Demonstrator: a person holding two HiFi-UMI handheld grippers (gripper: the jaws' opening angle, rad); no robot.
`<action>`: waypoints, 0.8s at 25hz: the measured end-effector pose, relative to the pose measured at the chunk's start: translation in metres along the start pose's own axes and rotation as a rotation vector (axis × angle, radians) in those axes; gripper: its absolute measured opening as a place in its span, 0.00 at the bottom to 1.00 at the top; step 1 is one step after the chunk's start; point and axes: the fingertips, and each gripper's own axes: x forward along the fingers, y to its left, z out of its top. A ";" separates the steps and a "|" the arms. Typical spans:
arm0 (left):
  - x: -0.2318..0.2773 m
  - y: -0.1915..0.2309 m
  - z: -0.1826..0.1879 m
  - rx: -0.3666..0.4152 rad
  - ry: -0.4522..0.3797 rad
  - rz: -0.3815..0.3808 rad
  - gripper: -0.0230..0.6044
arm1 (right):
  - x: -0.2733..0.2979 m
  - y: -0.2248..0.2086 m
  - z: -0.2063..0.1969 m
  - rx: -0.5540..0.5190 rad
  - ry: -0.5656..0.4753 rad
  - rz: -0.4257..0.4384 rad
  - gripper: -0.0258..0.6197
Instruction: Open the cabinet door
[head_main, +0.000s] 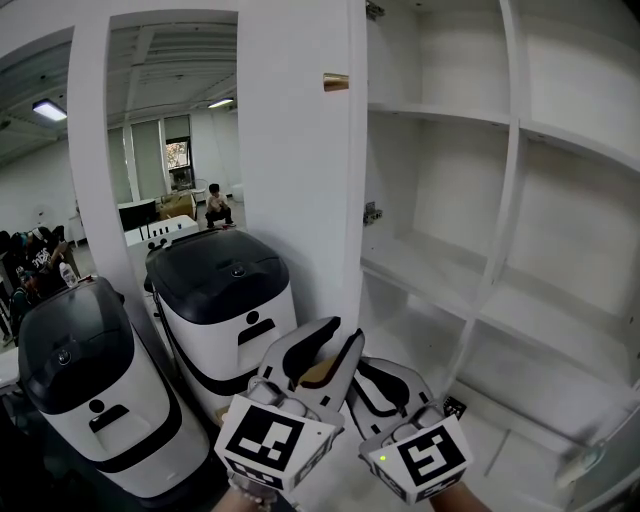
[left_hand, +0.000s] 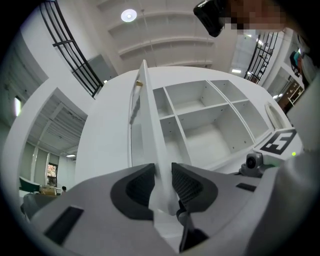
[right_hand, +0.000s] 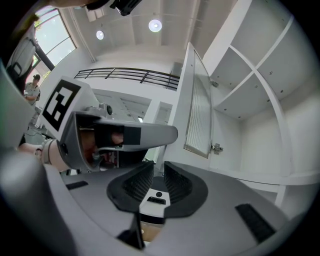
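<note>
The white cabinet door (head_main: 300, 180) stands swung out, edge-on towards me, with a small brass handle (head_main: 336, 82) near its top. Beside it the cabinet (head_main: 440, 270) shows bare white shelves. My left gripper (head_main: 322, 345) is at the door's lower free edge. In the left gripper view the door's edge (left_hand: 150, 130) runs between the jaws of the left gripper (left_hand: 162, 182), which stand open around it. My right gripper (head_main: 375, 375) is close beside the left one, pointing into the cabinet. Its jaws (right_hand: 159, 175) are slightly apart with nothing between them. The door (right_hand: 197, 105) rises ahead of it.
Two white bins with black lids (head_main: 230, 300) (head_main: 85, 390) stand left of the door, close under my left hand. A hinge (right_hand: 216, 148) sits on the cabinet's inner wall. A person (head_main: 214, 205) sits far back in the room.
</note>
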 end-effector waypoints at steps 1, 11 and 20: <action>-0.001 0.002 0.000 -0.001 -0.001 0.001 0.21 | -0.001 0.001 0.001 -0.005 0.003 0.002 0.15; -0.017 0.030 -0.001 -0.038 -0.019 0.019 0.19 | -0.009 0.002 -0.002 0.007 -0.001 -0.035 0.04; -0.030 0.063 -0.003 -0.070 -0.031 0.038 0.17 | -0.021 0.003 -0.011 0.026 0.028 -0.043 0.04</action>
